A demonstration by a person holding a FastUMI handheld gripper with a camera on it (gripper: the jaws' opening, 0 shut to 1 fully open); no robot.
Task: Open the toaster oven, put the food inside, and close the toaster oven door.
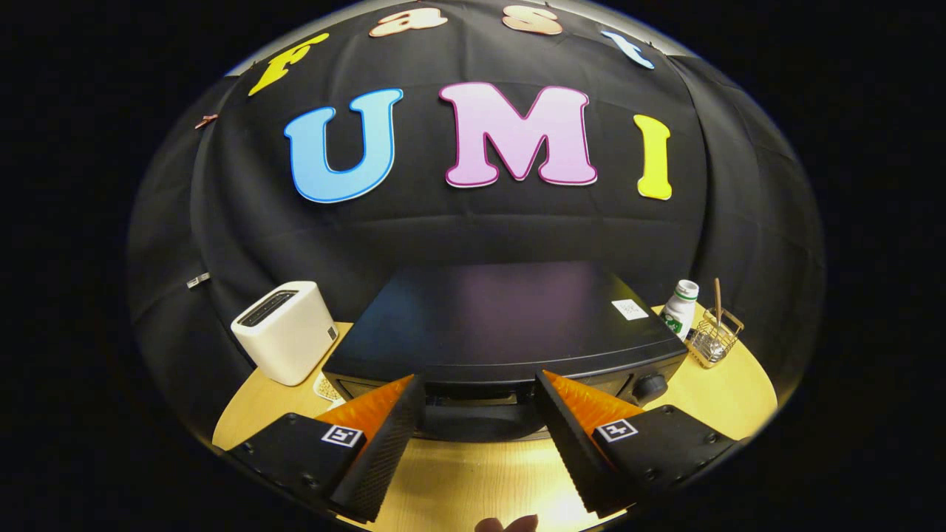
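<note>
While its two fingers stand spread wide with nothing between their pads, the tool (480, 388) hangs just in front of the black toaster oven (502, 325), its fingertips level with the oven's front upper edge and one to either side of the middle of the door. Whether the tips touch the oven front cannot be told. Between the fingers shows the upper part of the door (477, 414), with a dark handle bar (473, 390) along its top; the door looks closed. A round control knob (650, 384) sits on the front of the oven just past the right finger. The oven stands in the middle of the light wooden worktop (473, 480), and a small white sticker (630, 309) lies on its flat top near the right rear corner. Toward the left edge of the worktop stands a white slot toaster (287, 331), just beside the oven. Toward the right rear edge stand a white bottle with a green label (680, 310) and, beside it, a small wire basket (715, 338) with a stick rising out of it. At the near edge of the worktop a fingertip (506, 523) of a person shows.
</note>
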